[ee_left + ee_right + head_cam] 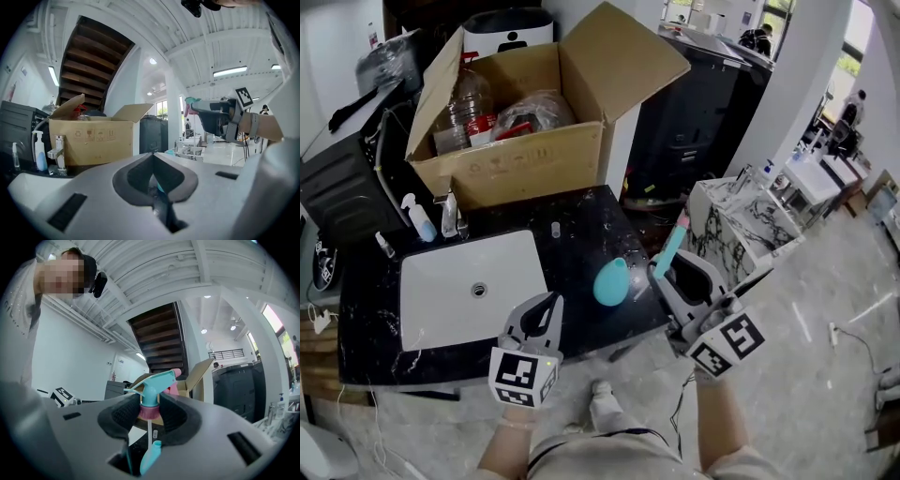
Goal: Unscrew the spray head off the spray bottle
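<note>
Unscrewing looks complete: right gripper (pixel 150 411) pinches the spray head (pixel 152 390) at its pink collar, clear of the bottle (pixel 611 281) on the counter (pixel 572 234) beside the sink (pixel 441 272); left gripper (pixel 551 298) is pressed together, empty; next, probably set the head down.

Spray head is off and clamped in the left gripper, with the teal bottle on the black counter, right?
No: the right gripper, not the left, clamps the spray head, as the right gripper view shows. The teal bottle does sit on the black counter.
</note>
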Demonstrator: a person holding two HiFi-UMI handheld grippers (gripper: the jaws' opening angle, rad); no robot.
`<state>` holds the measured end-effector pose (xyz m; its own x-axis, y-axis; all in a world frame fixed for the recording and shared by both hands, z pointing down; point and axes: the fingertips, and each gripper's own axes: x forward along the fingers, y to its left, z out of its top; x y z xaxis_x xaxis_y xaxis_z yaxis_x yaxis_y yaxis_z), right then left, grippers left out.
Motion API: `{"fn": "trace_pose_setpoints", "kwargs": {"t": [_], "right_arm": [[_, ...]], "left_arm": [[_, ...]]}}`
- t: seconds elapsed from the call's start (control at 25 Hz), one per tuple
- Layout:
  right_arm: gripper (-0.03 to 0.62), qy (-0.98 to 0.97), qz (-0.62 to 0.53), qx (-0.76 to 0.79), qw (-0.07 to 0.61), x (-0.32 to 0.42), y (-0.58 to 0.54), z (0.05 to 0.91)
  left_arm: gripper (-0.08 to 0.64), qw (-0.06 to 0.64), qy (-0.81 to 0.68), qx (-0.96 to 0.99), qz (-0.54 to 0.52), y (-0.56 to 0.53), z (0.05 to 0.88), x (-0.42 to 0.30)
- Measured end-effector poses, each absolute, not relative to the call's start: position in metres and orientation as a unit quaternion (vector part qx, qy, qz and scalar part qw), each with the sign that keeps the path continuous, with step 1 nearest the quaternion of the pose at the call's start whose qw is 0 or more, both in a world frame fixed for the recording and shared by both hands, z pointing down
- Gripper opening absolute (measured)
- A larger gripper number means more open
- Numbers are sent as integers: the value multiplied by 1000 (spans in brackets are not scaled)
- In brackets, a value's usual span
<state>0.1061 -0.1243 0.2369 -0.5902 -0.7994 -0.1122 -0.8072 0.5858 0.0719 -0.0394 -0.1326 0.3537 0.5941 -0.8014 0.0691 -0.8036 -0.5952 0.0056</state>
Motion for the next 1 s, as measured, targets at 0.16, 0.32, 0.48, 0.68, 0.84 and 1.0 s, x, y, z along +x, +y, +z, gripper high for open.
{"fn": "trace_pose_setpoints", "kwargs": {"t": [0.16, 0.32, 0.48, 0.68, 0.84, 1.0], "right_arm": [[135, 885, 55, -461, 23, 108, -113, 251], [135, 884, 49, -464, 21, 107, -102, 260], [135, 883, 39, -468, 21, 109, -92, 271], [135, 882, 30, -469, 21, 108, -80, 281], [135, 880, 26, -473, 19, 108, -70, 288], [135, 878, 24, -478, 20, 109, -60, 292]], "left_arm": [[5, 14, -454, 891, 27, -125, 351, -49], [5, 9, -463, 886, 19, -118, 345, -59], [5, 5, -472, 882, 14, -110, 342, -67], [5, 9, -472, 881, 12, -102, 343, -74], [5, 11, -475, 880, 8, -95, 344, -79], [5, 17, -477, 879, -5, -88, 342, -84]]}}
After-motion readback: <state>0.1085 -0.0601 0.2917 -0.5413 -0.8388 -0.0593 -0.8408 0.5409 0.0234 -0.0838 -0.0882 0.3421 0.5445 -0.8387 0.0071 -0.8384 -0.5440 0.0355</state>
